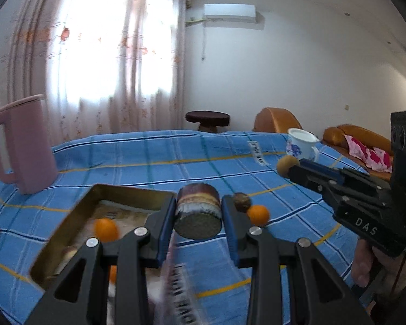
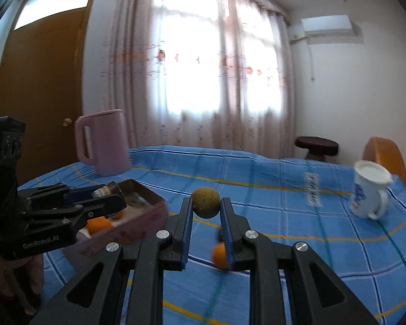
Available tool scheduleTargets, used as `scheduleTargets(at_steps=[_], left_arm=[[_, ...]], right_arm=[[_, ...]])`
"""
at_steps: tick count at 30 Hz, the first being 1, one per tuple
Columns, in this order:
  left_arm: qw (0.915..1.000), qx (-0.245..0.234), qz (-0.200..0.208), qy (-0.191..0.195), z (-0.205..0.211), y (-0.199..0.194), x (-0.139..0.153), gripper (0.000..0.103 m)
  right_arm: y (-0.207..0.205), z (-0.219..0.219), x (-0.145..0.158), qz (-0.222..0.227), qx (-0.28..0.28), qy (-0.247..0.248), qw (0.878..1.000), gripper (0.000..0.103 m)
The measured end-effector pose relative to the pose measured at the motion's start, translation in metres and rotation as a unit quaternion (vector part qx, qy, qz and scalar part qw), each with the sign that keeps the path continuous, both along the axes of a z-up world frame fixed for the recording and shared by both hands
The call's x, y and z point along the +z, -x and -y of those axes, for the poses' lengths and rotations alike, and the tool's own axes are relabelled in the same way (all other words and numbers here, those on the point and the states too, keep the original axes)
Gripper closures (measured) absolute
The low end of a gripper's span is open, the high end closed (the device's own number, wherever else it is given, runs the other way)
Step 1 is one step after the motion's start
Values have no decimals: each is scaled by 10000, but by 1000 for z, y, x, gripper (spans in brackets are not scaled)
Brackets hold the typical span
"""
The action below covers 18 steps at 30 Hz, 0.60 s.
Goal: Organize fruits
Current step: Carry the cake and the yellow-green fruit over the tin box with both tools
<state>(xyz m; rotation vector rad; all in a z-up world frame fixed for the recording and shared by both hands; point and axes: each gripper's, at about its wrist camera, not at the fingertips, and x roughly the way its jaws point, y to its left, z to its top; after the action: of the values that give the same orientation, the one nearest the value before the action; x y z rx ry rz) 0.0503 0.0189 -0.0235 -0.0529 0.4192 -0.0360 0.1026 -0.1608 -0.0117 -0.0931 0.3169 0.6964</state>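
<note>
1. Left gripper [image 1: 199, 218] is clenched on a short brown cylindrical item [image 1: 198, 211], raised over the blue checked cloth [image 1: 149, 159].
2. Right gripper [image 2: 205, 208] grasps a round greenish-brown fruit [image 2: 205, 202] between its fingertips.
3. Metal tin [image 1: 75, 216] lies left of the left gripper, holding an orange fruit [image 1: 106, 229].
4. Another orange fruit [image 1: 258, 214] and a dark round fruit [image 1: 241, 201] lie just right of its right finger.

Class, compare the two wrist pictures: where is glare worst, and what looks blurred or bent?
Left wrist view: the window is blown out white, the wrapper under the left gripper smears, the bed edge bows. Right wrist view: the window glares equally, the mug and tin streak with motion blur.
</note>
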Motion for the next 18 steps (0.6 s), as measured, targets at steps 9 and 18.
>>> scheduleTargets(at_steps=[9, 18], left_arm=[[9988, 485, -51, 102, -60, 28, 2, 67], [9959, 857, -175, 241, -100, 40, -9, 67]], right_arm=[[13, -75, 11, 73, 699, 217, 9973, 82], [14, -114, 1, -72, 972, 382, 9945, 82]])
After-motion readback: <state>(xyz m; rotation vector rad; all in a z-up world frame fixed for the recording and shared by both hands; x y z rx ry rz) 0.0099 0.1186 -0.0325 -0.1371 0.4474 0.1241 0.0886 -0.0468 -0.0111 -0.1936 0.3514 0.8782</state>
